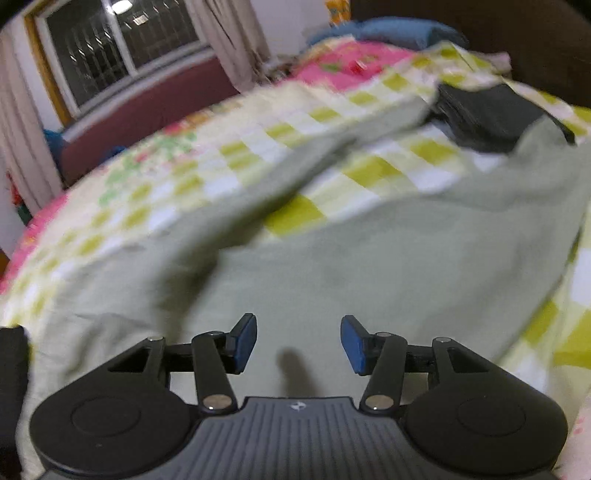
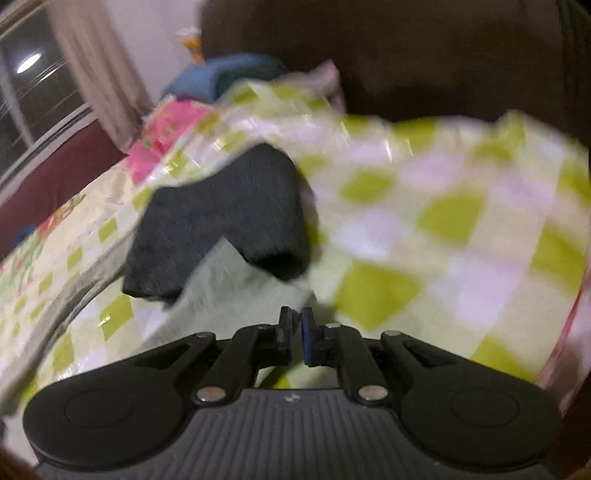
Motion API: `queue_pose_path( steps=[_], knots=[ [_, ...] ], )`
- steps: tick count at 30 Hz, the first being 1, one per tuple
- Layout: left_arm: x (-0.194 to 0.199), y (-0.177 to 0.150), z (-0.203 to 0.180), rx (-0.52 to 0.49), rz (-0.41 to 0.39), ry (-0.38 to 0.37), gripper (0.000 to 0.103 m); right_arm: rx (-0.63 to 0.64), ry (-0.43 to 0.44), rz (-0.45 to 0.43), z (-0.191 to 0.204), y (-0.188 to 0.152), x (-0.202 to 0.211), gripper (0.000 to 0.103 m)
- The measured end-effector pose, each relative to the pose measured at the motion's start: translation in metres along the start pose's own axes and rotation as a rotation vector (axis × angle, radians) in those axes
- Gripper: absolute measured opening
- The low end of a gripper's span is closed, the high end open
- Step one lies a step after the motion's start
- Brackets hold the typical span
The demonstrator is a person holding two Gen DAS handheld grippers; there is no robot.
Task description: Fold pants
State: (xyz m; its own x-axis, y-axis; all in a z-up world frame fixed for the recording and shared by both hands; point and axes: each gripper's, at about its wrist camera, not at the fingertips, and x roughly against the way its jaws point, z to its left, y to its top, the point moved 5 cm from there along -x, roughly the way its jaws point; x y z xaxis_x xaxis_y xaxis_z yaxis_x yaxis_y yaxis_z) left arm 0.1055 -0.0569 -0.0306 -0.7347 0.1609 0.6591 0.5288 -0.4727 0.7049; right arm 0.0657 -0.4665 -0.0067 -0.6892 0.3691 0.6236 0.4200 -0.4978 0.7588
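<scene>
Pale green pants (image 1: 369, 258) lie spread over the bed, one leg running up to the left and the other to the right. My left gripper (image 1: 298, 339) hovers just above the fabric, open, with nothing between its blue pads (image 1: 245, 343). In the right wrist view a strip of the pants (image 2: 236, 280) runs up to my right gripper (image 2: 297, 321), whose pads are closed on the fabric's edge. The picture is blurred, so the pinch itself is hard to make out.
A green-and-white checkered bedspread (image 1: 258, 147) covers the bed (image 2: 443, 221). A dark folded garment (image 1: 484, 114) lies at the pants' far end (image 2: 221, 218). Behind are a blue bundle (image 1: 399, 31), a dark headboard (image 2: 406, 55) and a window (image 1: 122, 48). A black object (image 1: 13, 362) sits at the left edge.
</scene>
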Motion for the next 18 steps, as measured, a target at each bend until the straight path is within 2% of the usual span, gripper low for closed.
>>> queue_pose_path(
  steps=[2,4,5,6,8,11,13,16,18],
  knots=[
    [0.008,0.002,0.031,0.013,-0.038,0.046,0.065,0.109,0.034,-0.036,0.029,0.007,0.008,0.010],
    [0.008,0.003,0.064,0.028,-0.062,0.094,0.066,0.200,0.127,-0.021,0.067,0.005,0.012,0.015],
    [0.006,0.002,0.084,0.036,-0.064,0.125,0.066,0.240,0.179,-0.006,0.086,0.003,0.012,0.024],
    [0.003,0.000,0.100,0.043,-0.059,0.151,0.066,0.293,0.241,0.010,0.111,0.002,0.007,0.028],
    [-0.005,-0.004,0.131,0.040,-0.037,0.186,0.066,0.432,0.355,0.037,0.167,-0.008,-0.003,0.028],
    [-0.018,-0.011,0.165,0.028,-0.007,0.231,0.066,0.628,0.444,0.065,0.247,-0.022,-0.027,0.034],
    [-0.026,-0.011,0.187,0.048,0.009,0.234,0.066,0.704,0.485,0.085,0.294,-0.027,-0.047,0.034],
    [-0.045,0.000,0.219,0.041,0.004,0.227,0.069,0.781,0.597,0.133,0.357,-0.027,-0.074,0.035],
    [-0.067,0.009,0.241,0.023,0.001,0.198,0.070,0.839,0.678,0.193,0.397,-0.036,-0.091,0.043]
  ],
)
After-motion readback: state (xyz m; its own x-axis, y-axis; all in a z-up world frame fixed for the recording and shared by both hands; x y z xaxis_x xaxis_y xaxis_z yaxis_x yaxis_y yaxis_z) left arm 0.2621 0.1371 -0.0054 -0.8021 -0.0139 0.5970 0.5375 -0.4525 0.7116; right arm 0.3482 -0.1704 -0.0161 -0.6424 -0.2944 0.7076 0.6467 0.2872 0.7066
